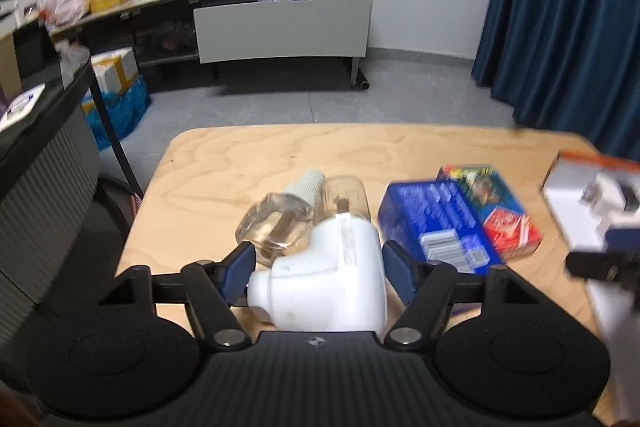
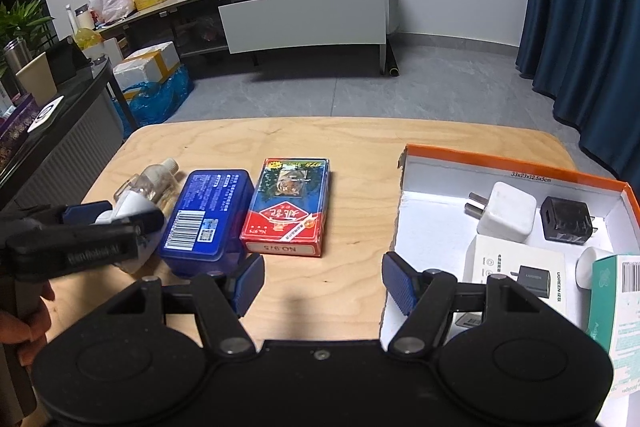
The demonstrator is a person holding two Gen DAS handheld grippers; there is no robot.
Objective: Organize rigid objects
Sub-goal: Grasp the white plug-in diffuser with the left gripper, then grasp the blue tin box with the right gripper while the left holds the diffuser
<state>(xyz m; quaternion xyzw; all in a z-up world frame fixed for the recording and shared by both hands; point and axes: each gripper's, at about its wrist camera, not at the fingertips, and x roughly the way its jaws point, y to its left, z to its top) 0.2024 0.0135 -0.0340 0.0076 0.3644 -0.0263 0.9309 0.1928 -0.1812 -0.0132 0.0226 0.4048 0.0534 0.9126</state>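
My left gripper has its blue pads on both sides of a white plug-in vaporizer with a clear bottle; a second clear refill bottle lies just beyond. In the right wrist view the left gripper shows around the same white device. A blue plastic box and a red card pack lie mid-table. My right gripper is open and empty over bare wood. The orange-rimmed white box holds a white charger and a black charger.
The box also holds a white charger carton and a green-white carton. The wooden table ends ahead at a rounded far edge. A dark cabinet stands left; blue curtains hang right.
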